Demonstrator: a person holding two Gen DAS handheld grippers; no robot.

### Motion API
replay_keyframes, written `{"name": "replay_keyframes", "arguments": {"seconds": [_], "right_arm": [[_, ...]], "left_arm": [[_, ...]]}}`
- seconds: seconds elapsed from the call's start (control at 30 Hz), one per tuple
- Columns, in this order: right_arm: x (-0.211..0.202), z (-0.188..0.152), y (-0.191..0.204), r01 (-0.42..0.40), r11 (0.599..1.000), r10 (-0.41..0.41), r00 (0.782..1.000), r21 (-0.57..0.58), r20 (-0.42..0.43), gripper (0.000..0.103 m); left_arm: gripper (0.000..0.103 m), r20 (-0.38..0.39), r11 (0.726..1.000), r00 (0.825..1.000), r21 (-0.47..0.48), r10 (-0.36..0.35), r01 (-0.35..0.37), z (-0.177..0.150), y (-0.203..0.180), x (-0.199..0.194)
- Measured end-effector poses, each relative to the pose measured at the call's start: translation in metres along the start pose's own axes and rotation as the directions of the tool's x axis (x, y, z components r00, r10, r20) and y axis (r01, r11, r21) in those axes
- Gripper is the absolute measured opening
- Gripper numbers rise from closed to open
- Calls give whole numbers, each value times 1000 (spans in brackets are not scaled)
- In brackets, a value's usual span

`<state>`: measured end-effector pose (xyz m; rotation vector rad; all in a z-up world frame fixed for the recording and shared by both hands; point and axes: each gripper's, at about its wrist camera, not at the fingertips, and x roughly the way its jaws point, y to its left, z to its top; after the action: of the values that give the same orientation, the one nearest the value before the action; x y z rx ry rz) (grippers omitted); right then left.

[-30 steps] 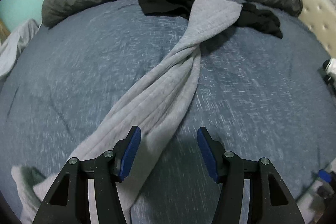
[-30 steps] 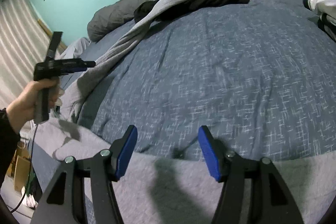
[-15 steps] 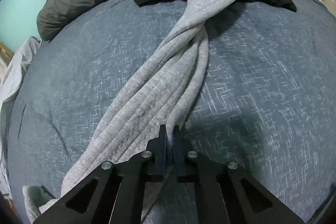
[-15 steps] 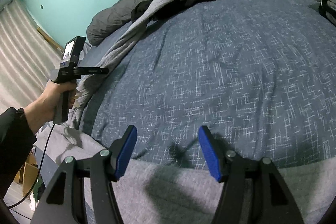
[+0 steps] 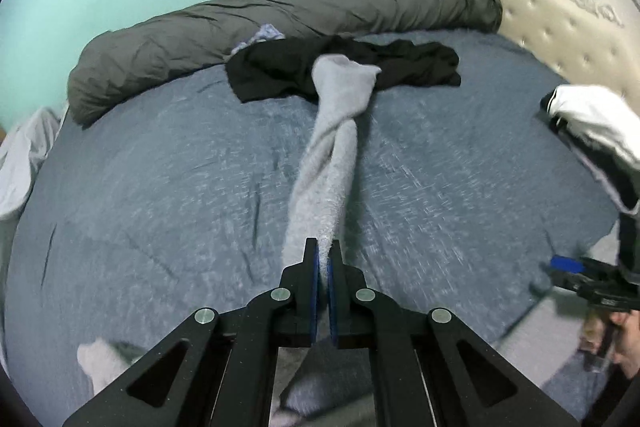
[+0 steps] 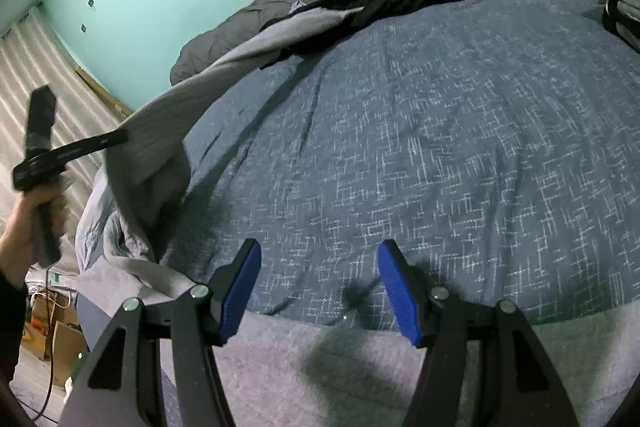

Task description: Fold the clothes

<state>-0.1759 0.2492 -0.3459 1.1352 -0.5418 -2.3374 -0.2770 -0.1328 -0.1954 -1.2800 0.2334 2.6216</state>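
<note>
A long twisted grey garment (image 5: 326, 163) stretches across the blue bedspread (image 5: 160, 187), its far end lying on a black garment (image 5: 400, 71). My left gripper (image 5: 323, 259) is shut on the grey garment's near part and holds it lifted off the bed. In the right wrist view the same grey garment (image 6: 168, 131) hangs from the left gripper (image 6: 116, 139) at the left. My right gripper (image 6: 320, 291) is open and empty above grey fabric (image 6: 360, 367) at the bed's near edge.
A rolled dark grey duvet (image 5: 280, 23) lies along the teal wall. A white and black garment (image 5: 592, 131) sits at the right by the cream headboard (image 5: 560, 19). Boxes and a cable (image 6: 52, 315) are on the floor at the left.
My left gripper closed on the grey garment and has lifted it off the bed, pulling it taut. My right gripper stayed open and hardly moved.
</note>
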Motion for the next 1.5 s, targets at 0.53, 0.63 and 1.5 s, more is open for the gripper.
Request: {"name": "replay_keyframes", "arguments": {"seconds": [0.53, 0.63, 1.5], "right_arm": [[-4, 5, -8, -16, 999, 15, 1000, 38, 25, 62], [-3, 7, -15, -22, 998, 20, 1000, 59, 21, 62], [7, 16, -32, -11, 994, 10, 1000, 109, 6, 62]], "left_arm": [[36, -116, 998, 992, -32, 46, -50, 47, -32, 89], [36, -135, 997, 989, -36, 56, -62, 68, -39, 127], [11, -164, 992, 980, -41, 109, -117, 89, -38, 216]]}}
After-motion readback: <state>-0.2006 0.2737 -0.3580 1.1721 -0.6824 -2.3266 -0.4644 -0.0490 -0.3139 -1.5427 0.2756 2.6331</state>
